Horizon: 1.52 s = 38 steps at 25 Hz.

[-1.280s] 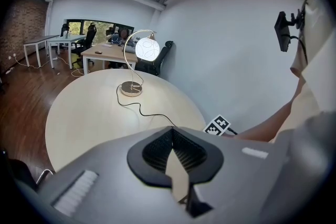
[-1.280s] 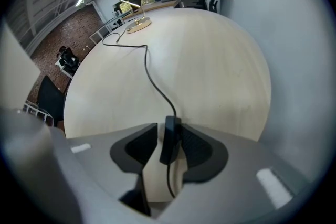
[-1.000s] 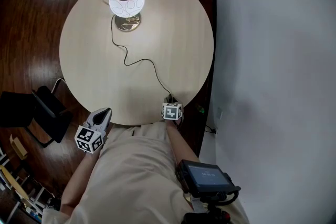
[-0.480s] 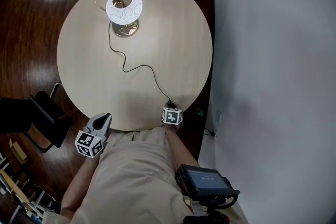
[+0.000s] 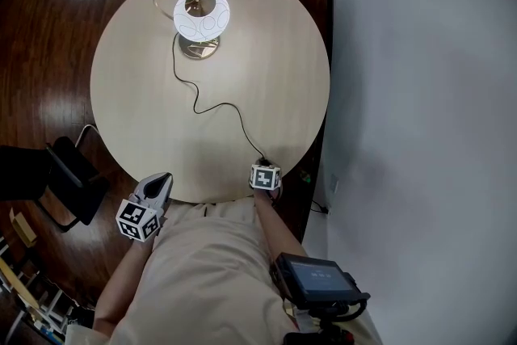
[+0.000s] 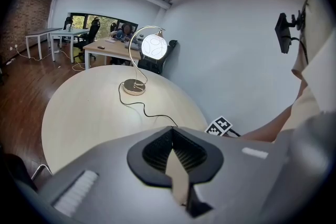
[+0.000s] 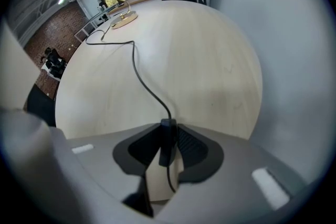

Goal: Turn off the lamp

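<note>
The lamp (image 5: 201, 14) stands at the table's far side, its white globe shade lit, on a gold base (image 5: 199, 48). Its black cord (image 5: 218, 105) snakes to the near edge, where my right gripper (image 5: 264, 167) points steeply down. In the right gripper view the cord's black switch (image 7: 167, 140) sits between the jaws of the right gripper (image 7: 168, 132); they are closing and both pads touch it. My left gripper (image 5: 157, 183) hovers just off the near-left table edge, shut and empty, with its tips (image 6: 171, 129) meeting. The lamp (image 6: 154, 46) glows ahead of it.
The round pale wooden table (image 5: 137, 93) stands on dark wood floor beside a grey wall (image 5: 420, 93). A black chair (image 5: 69, 170) sits by the table's near left. A black device (image 5: 315, 277) hangs at the person's waist. Desks and chairs (image 6: 58, 39) stand far behind.
The picture has shifted a little; both grippers keep their places at the near table edge. The lamp stays lit throughout.
</note>
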Motion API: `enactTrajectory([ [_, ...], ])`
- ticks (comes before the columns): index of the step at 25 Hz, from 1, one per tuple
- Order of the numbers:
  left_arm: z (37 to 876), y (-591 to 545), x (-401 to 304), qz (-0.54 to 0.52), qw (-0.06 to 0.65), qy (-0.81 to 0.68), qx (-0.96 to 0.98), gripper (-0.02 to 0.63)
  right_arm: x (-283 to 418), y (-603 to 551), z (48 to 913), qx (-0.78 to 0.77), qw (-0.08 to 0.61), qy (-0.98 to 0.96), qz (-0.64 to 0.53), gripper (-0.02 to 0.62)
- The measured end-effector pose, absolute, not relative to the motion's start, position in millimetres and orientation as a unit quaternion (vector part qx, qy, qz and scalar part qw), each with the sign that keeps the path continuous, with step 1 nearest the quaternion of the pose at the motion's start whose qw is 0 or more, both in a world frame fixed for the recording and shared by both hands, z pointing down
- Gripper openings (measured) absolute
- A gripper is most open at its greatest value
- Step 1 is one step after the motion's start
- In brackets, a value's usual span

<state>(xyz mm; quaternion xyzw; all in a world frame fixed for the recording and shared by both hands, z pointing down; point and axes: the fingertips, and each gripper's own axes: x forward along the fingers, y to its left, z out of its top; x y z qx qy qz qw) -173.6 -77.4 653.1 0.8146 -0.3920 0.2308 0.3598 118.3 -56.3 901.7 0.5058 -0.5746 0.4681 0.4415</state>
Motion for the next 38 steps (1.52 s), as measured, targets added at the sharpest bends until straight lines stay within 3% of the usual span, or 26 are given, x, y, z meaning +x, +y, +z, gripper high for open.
enactTrajectory([
  [13, 652.6, -85.6, -170.8, 0.219, 0.362, -0.389, 0.819, 0.002, 116.1, -67.1, 895.9, 0.48, 0.48, -0.593, 0.434, 0.067],
  [22, 649.6, -87.1, -179.5, 0.21, 0.361, -0.394, 0.819, 0.002, 119.8, -76.5, 888.0, 0.491, 0.495, -0.595, 0.399, 0.102],
  [28, 644.2, -87.4, -185.2, 0.196, 0.356, -0.395, 0.824, 0.002, 111.4, -83.8, 868.4, 0.495, 0.48, -0.608, 0.395, 0.173],
  [38, 630.6, -80.1, -208.3, 0.161, 0.334, -0.396, 0.84, 0.002, 112.2, -89.1, 818.8, 0.544, 0.431, -0.628, 0.352, 0.143],
])
